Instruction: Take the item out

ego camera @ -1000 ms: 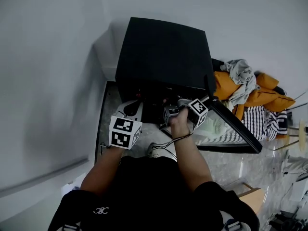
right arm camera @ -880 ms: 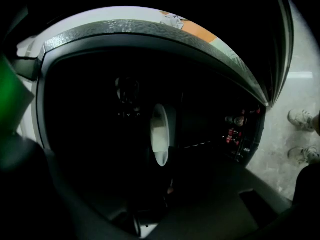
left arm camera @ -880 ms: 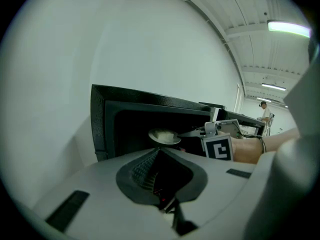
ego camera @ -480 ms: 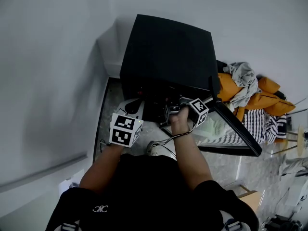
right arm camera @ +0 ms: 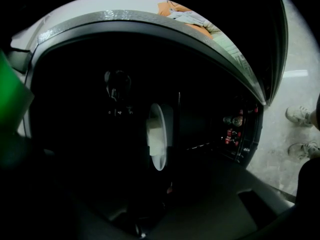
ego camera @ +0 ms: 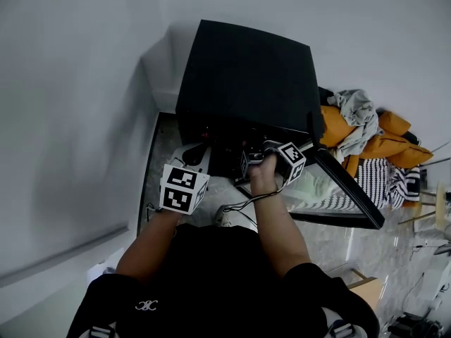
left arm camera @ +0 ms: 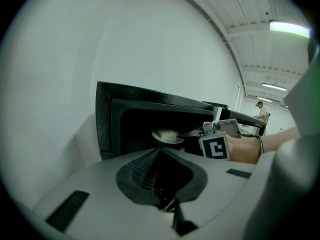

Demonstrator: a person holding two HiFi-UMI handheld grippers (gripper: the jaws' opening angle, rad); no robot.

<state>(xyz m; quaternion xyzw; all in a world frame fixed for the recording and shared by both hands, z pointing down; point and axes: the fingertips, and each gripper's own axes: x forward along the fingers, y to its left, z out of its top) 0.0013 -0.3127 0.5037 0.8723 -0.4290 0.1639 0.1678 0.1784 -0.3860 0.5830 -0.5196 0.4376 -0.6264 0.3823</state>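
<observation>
A black oven (ego camera: 246, 76) stands with its door (ego camera: 349, 189) swung open to the right. Inside its dark opening is a white plate (left arm camera: 167, 135) with a pale piece of food on it. My right gripper (left arm camera: 187, 133) reaches into the opening and is shut on the plate's rim. In the right gripper view the plate (right arm camera: 159, 139) shows edge-on, straight ahead of the dark jaws. My left gripper (left arm camera: 159, 151) hangs outside the oven front, left of the right one, with its fingertips together and nothing between them. In the head view the right gripper (ego camera: 246, 162) sits at the oven mouth.
A pile of orange and grey clothes (ego camera: 366, 136) and a striped cloth (ego camera: 394, 178) lie right of the door. A white wall runs along the left. Red and white knobs (right arm camera: 232, 129) sit on the oven's panel. A person (left arm camera: 261, 111) stands far off.
The head view has shifted a little since a second ago. Both grippers stay almost where they were, the right one still at the oven mouth.
</observation>
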